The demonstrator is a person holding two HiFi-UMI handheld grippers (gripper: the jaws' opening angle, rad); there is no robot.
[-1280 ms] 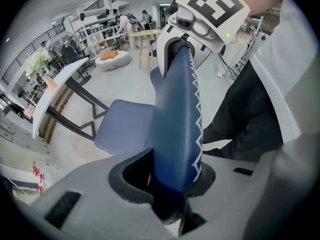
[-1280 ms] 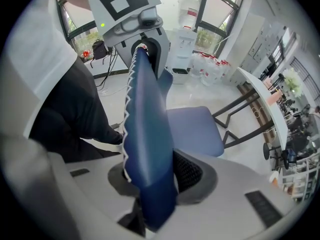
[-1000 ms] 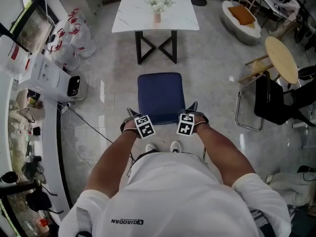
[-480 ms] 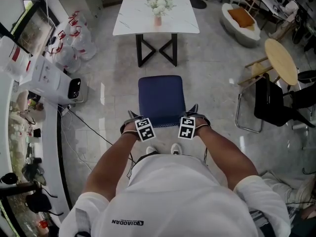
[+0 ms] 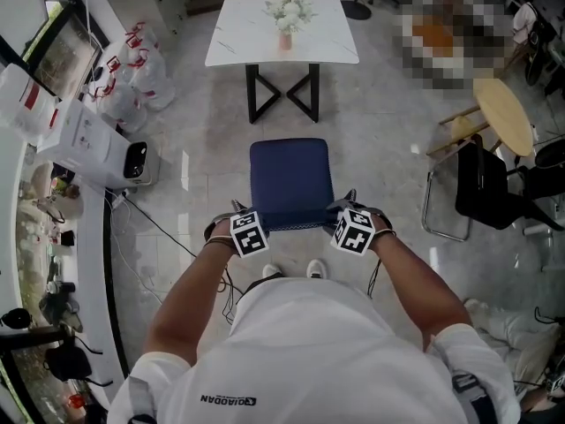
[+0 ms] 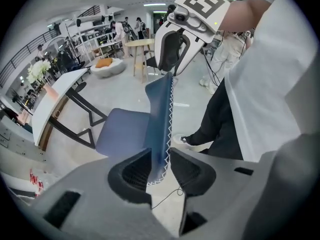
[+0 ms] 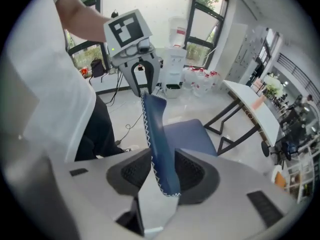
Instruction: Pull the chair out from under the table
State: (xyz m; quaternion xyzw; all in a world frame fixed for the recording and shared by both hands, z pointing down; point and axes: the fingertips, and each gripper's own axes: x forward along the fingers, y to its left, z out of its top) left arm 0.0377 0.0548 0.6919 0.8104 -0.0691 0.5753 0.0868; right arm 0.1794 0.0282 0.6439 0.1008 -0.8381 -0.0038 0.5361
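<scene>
Chair (image 5: 290, 179) and white counter (image 5: 238, 38) stand apart. The blue seat sits on the near side of the counter's black crossed legs, with a strip of pale floor (image 5: 388, 122) between them. A vase of flowers (image 5: 284, 11) stands on the counter's far half.

We hold the left gripper (image 5: 236, 208) at the left near corner of the chair and the right gripper (image 5: 348, 201) at the right near corner, both pointing steeply down. Our white shoes (image 5: 314, 267) are just behind the chair.

In the left gripper view the stitched edge of the backrest (image 6: 161, 114) runs up between the fingers (image 6: 132, 171). They have just been closing a little, yet they stand apart around the edge, close beside it and not clamped on it as far as we can see.

In the right gripper view the other end of the backrest likewise lies between that gripper's fingers (image 7: 192, 171). These have also just eased inward but remain wide, with a sliver of gap on either side.

A black chair (image 5: 484, 184) stands well to the right.
</scene>
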